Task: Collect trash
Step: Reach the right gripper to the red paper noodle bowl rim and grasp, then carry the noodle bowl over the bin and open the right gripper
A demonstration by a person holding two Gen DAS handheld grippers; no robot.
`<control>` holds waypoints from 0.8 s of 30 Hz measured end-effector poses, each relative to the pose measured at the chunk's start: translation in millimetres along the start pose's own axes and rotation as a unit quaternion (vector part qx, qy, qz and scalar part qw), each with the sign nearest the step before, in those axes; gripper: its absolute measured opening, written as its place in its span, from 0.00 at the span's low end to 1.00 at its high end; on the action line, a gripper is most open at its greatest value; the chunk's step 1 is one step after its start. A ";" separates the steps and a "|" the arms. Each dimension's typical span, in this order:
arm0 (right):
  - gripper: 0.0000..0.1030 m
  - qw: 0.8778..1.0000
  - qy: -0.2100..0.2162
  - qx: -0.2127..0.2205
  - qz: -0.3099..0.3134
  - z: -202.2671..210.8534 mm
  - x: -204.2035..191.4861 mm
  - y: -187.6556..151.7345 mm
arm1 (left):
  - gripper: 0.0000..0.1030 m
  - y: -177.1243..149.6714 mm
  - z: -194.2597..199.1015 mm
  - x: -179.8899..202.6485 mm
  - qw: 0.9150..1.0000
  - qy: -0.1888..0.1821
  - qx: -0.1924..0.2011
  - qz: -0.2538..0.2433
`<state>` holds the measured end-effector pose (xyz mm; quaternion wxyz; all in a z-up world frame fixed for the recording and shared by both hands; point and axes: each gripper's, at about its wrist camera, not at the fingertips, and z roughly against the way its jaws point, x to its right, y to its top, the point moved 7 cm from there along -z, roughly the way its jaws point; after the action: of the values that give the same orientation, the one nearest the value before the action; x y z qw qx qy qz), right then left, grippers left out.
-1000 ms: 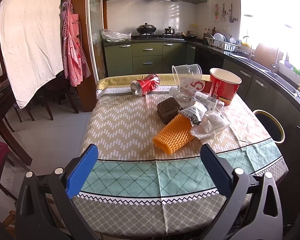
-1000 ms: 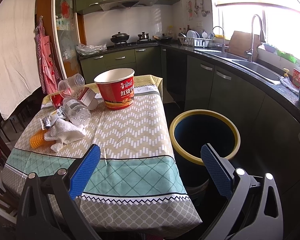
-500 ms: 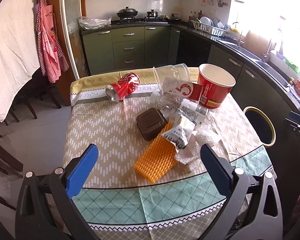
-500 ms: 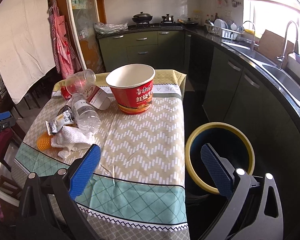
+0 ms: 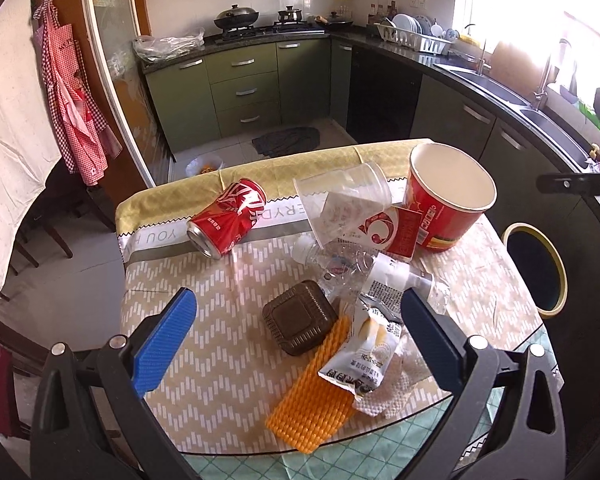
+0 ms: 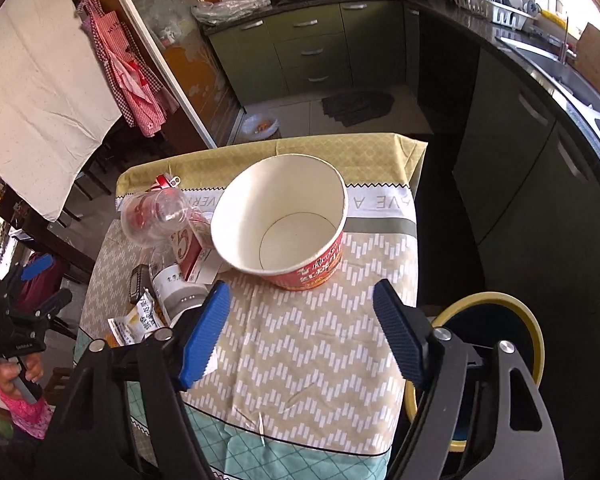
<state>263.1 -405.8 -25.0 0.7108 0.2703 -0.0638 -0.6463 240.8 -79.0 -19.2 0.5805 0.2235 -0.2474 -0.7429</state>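
Both grippers hang wide open and empty above the table (image 5: 220, 360). Left of the red paper bowl (image 5: 448, 200) lies a dented red can (image 5: 228, 220); nearer, a clear plastic cup (image 5: 340, 200), a crushed bottle (image 5: 332, 260), a dark square lid (image 5: 300, 322), an orange ribbed foam net (image 5: 316, 400) and a crinkled snack wrapper (image 5: 364, 356). Right of the bowl stands the yellow-rimmed bin (image 6: 528, 328). I would close the left gripper (image 5: 296, 344) across the stiff lid, and the right gripper (image 6: 300, 328) on the bowl's thin rim, gently.

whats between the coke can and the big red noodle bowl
In the left wrist view, a clear plastic cup lies tipped between the red can and the red paper bowl, above a red-and-white carton.
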 end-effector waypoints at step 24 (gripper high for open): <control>0.05 0.987 -0.074 -0.141 -0.030 -132.6 39.2 56.8 | 0.94 18.5 -54.7 -3.3 0.999 -0.014 -0.036 -0.024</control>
<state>377.8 -402.1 -120.8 0.7151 0.1202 -0.0164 -0.6884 289.4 -85.5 -50.0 0.5667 0.1978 -0.2236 -0.7680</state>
